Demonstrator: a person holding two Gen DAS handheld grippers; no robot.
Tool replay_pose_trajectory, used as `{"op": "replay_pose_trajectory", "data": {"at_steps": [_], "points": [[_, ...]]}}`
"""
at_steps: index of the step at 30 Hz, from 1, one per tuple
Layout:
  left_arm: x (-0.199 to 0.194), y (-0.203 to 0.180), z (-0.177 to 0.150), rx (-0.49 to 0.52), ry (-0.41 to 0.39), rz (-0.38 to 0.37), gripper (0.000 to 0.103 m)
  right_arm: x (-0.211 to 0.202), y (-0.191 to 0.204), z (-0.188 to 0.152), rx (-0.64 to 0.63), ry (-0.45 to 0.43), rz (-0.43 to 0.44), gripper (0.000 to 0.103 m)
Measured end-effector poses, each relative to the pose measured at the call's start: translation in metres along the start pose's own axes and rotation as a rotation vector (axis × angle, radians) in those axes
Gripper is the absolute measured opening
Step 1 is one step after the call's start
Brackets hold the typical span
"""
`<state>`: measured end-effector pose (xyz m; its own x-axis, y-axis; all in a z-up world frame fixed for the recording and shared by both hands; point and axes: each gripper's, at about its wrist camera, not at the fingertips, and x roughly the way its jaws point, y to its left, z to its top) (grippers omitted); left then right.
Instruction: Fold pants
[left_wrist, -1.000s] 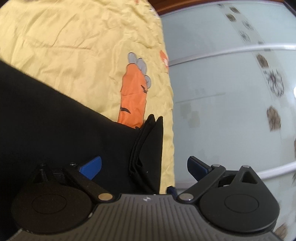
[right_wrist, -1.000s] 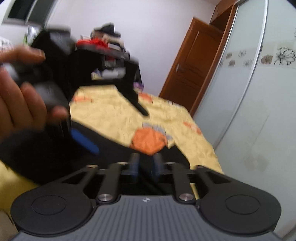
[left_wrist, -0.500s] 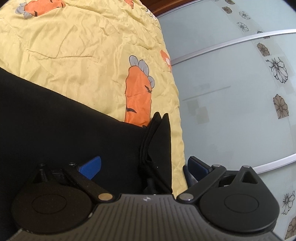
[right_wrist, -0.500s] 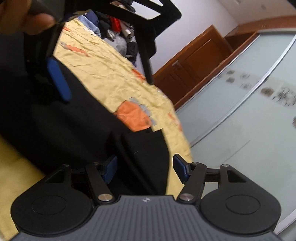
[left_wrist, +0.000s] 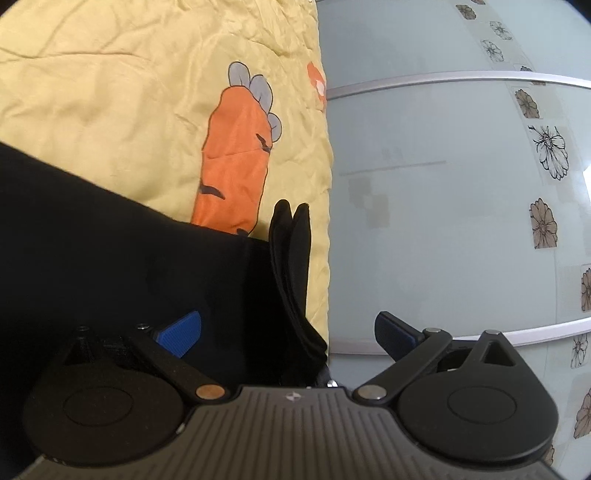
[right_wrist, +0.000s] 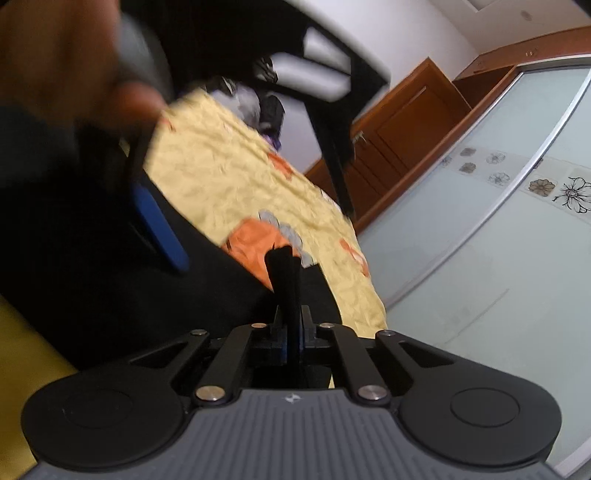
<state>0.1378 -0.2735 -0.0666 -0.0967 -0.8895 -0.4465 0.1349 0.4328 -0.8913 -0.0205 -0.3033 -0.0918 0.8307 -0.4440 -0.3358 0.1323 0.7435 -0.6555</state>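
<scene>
A: Black pants (left_wrist: 110, 258) are lying on the yellow carrot-print bedsheet (left_wrist: 110, 92); the right gripper (right_wrist: 291, 328) is clamping their bunched edge.

B: Left gripper (left_wrist: 288, 332) is gaping, ungripped. The fabric is looking soft and limp; take the stacked hem layers.

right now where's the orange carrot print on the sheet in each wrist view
Left wrist: the carrot print sits upper centre, just above the black pants.
Right wrist: the carrot print is mid-frame, partly hidden behind the pants edge pinched in the right gripper.
Shared landmark: the frosted wardrobe door on the right.
</scene>
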Motion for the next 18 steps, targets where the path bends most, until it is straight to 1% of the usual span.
{"op": "replay_pose_trajectory", "data": {"at_steps": [1, 3, 4, 5, 7, 9, 10, 11, 12, 13, 14, 16, 18], "points": [[0.003, -0.001, 0.001, 0.001, 0.0, 0.005, 0.098, -0.005, -0.001, 0.002, 0.004, -0.015, 0.011, 0.005], [0.008, -0.002, 0.002, 0.001, -0.002, 0.001, 0.093, -0.012, -0.001, 0.005, 0.011, -0.037, 0.031, 0.005], [0.01, -0.002, 0.003, -0.004, -0.001, -0.004, 0.087, -0.015, 0.0, 0.007, 0.011, -0.046, 0.037, 0.005], [0.012, -0.003, 0.003, -0.012, 0.003, -0.008, 0.084, -0.017, 0.001, 0.008, 0.01, -0.055, 0.043, 0.005], [0.019, -0.003, 0.006, -0.027, 0.008, -0.013, 0.083, -0.018, 0.003, 0.008, 0.008, -0.054, 0.051, 0.005], [0.025, -0.004, 0.007, -0.045, 0.02, -0.022, 0.065, -0.017, 0.004, 0.006, 0.013, -0.043, 0.055, 0.005], [0.03, -0.005, 0.007, -0.037, 0.039, -0.043, 0.039, -0.017, 0.004, 0.005, 0.014, -0.036, 0.057, 0.005], [0.034, -0.007, 0.007, -0.022, 0.057, -0.038, 0.019, -0.017, 0.005, 0.005, 0.01, -0.032, 0.055, 0.005], [0.036, -0.009, 0.005, -0.006, 0.067, -0.018, 0.013, -0.017, 0.006, 0.004, 0.0, -0.03, 0.045, 0.005], [0.035, -0.01, 0.003, 0.01, 0.062, 0.001, 0.01, -0.017, 0.005, 0.004, -0.004, -0.028, 0.044, 0.005], [0.034, -0.01, 0.001, 0.02, 0.053, 0.001, 0.01, -0.018, 0.004, 0.004, 0.003, -0.029, 0.049, 0.005], [0.031, -0.01, -0.002, 0.044, 0.034, 0.004, 0.005, -0.018, 0.003, 0.005, 0.015, -0.028, 0.057, 0.005], [0.026, -0.014, -0.006, 0.095, 0.007, 0.03, 0.005, -0.015, 0.005, 0.006, 0.01, -0.018, 0.049, 0.005]]}}
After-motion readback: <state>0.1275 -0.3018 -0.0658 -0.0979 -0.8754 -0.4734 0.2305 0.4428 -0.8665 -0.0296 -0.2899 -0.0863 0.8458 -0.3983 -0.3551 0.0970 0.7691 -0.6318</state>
